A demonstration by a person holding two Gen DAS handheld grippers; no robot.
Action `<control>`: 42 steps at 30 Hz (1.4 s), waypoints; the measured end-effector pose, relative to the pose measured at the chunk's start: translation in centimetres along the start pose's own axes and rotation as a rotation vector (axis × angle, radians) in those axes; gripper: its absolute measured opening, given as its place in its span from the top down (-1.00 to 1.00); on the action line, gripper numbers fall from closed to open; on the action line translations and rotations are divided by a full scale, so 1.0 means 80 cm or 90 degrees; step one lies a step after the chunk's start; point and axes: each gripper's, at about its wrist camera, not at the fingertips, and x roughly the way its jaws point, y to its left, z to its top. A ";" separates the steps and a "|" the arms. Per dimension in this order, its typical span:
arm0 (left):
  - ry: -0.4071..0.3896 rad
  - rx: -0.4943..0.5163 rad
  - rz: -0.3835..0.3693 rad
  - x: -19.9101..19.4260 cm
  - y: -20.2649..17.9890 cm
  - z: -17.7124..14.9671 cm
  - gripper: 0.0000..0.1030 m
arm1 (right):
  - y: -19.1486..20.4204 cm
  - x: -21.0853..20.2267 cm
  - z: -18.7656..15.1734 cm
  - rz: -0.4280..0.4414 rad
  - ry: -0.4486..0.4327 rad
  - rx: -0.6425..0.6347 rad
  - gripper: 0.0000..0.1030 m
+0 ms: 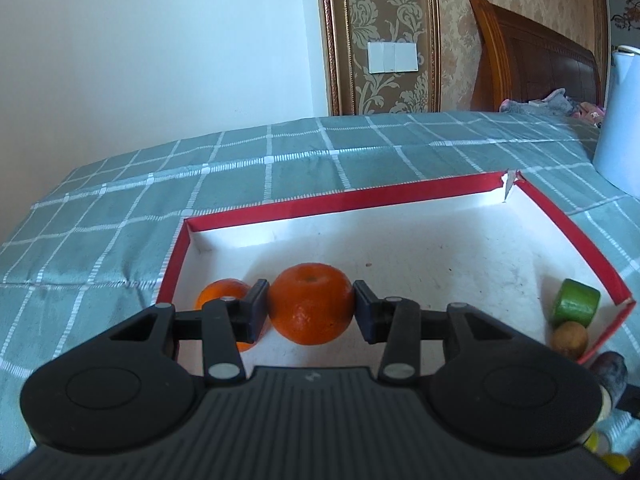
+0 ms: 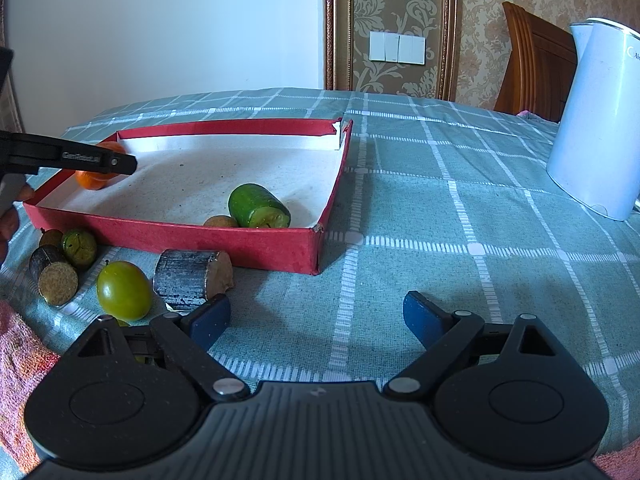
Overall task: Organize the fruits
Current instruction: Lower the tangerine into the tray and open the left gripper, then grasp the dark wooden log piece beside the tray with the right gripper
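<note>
The left tongs (image 1: 311, 309) pinch an orange (image 1: 310, 303) at its widest girth, low centre of the left view, over the red box (image 1: 360, 196). It looks light, round and soft-skinned, apt to roll. A second orange (image 1: 222, 293) is half hidden behind one finger. The right tongs (image 2: 316, 318) hang spread over the table (image 2: 460, 216).

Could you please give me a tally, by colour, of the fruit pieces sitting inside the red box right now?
Orange: 2, the one between the left gripper fingers and one beside it
Green: 1, a cut piece
Brown: 1, a small round fruit
Total: 4 in the red box
</note>
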 end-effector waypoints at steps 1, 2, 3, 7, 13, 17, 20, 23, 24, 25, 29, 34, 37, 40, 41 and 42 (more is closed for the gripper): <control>0.004 0.000 0.000 0.004 -0.001 0.001 0.20 | 0.000 0.000 0.000 0.000 0.000 0.000 -0.83; 0.008 0.000 0.001 0.009 -0.001 0.001 0.20 | 0.000 0.000 0.000 0.000 0.000 0.000 -0.83; 0.005 0.003 0.007 0.012 -0.003 0.001 0.20 | 0.000 0.000 0.000 0.000 0.000 0.000 -0.83; -0.001 0.014 0.020 0.019 -0.007 0.004 0.20 | 0.000 0.000 0.000 0.000 0.000 0.000 -0.84; -0.010 0.028 0.038 0.019 -0.013 -0.001 -0.11 | 0.000 0.000 0.000 0.000 0.000 0.000 -0.84; -0.021 0.026 0.047 0.017 -0.012 -0.001 -0.59 | 0.000 0.000 0.000 0.000 0.000 0.000 -0.85; -0.019 0.021 0.057 0.015 -0.009 -0.003 -0.76 | 0.000 0.000 0.000 0.000 0.000 0.000 -0.85; -0.017 0.015 0.044 0.002 -0.004 -0.003 -0.77 | 0.000 0.000 0.000 0.000 0.000 0.000 -0.85; -0.019 0.012 0.045 -0.004 -0.003 -0.004 -0.88 | 0.000 0.000 0.000 0.000 0.000 0.000 -0.85; -0.021 0.011 0.047 -0.011 -0.002 -0.006 -0.98 | 0.000 0.000 0.000 0.000 0.000 0.000 -0.85; -0.031 0.000 0.046 -0.044 0.008 -0.019 -1.00 | 0.000 0.000 0.000 0.000 0.000 0.000 -0.85; -0.042 -0.056 0.030 -0.092 0.028 -0.044 -1.00 | 0.000 0.000 0.000 0.000 0.001 0.000 -0.85; -0.048 -0.086 0.022 -0.117 0.039 -0.065 -1.00 | 0.000 0.000 0.000 0.000 0.001 0.000 -0.85; -0.044 -0.095 0.019 -0.133 0.042 -0.085 -1.00 | 0.000 0.000 0.000 0.000 0.001 -0.001 -0.85; -0.044 -0.089 0.025 -0.137 0.042 -0.092 -1.00 | 0.000 0.000 0.000 0.000 0.001 -0.001 -0.86; -0.044 -0.083 0.032 -0.141 0.040 -0.098 -1.00 | 0.000 0.000 0.000 0.000 0.001 -0.001 -0.86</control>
